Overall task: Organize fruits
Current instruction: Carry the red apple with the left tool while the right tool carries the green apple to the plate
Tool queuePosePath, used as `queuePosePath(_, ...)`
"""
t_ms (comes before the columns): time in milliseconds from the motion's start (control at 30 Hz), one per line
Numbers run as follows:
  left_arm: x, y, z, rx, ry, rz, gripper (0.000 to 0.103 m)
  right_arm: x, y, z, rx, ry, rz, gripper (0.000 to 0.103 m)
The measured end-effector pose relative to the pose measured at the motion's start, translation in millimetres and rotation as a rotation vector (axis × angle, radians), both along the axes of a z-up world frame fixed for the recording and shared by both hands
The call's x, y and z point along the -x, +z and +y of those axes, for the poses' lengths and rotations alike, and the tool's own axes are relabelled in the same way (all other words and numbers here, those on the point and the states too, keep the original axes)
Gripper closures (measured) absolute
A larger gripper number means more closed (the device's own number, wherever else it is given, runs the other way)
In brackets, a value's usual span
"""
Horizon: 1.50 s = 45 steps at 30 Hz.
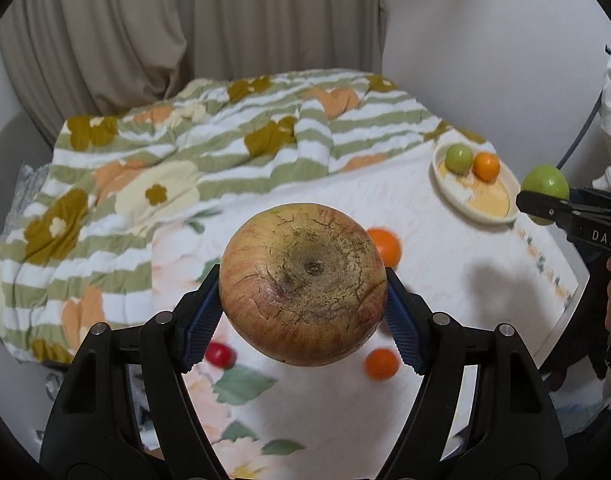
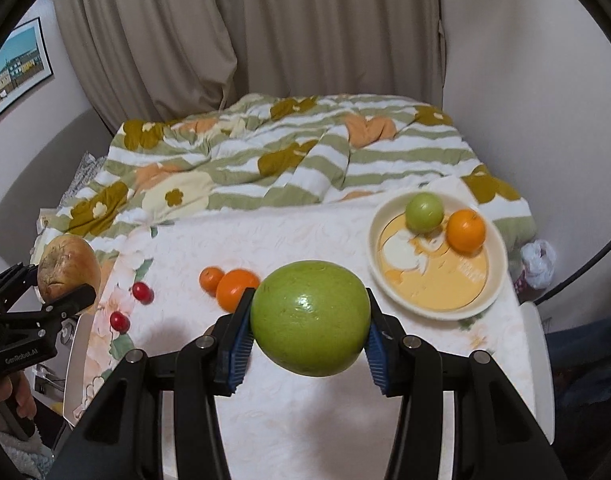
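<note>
Holding two round fruits up over the table.
The left gripper (image 1: pixel 303 312) squeezes a big heavy apple (image 1: pixel 303 284) round its middle; the right gripper (image 2: pixel 309 340) pinches a smooth, slippery green apple (image 2: pixel 310 318) by its sides.

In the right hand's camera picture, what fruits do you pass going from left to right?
Brownish russet apple in the left gripper → two small red fruits → two loose oranges → big green apple in the right gripper → small green apple → orange on the cream plate.

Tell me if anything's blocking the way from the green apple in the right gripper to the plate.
Nothing visible is. The green apple, held in the right gripper, hangs above bare cloth, and the near part of the plate is free; a smaller green fruit and an orange sit at its far side.
</note>
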<state>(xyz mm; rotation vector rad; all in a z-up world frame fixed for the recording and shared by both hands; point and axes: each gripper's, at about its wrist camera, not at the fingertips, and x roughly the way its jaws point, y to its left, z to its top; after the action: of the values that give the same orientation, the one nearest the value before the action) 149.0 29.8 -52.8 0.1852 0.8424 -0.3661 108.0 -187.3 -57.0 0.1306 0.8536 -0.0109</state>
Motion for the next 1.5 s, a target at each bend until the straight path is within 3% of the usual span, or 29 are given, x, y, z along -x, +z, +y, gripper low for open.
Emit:
queuePosePath(333, -9.3, 21.9, -97.6, 0.070, 0.071, -0.043, 0.021, -7.7, 4.6, -87.0, -0.005, 0.076, -0.017, 0.058)
queuePosePath(800, -30.8, -8.7, -242.4, 0.078, 0.115, 0.057, 0.021, -35.7, -17.1, -196.7, -0.008, 0.214, 0.043, 0.058)
queuePosePath(1033, -48.0, -34.7, -283.9, 0.051, 0.061, 0.128, 0.021, -42.8, -32.0, -233.1, -0.029, 0.184, 0.083, 0.058)
queuePosePath(1500, -68.7, -99.1, -341.0, -0.002, -0.142, 0.269, 0.021, -42.2, -51.8, -257.1, -0.052, 0.036, 0.133, 0.058)
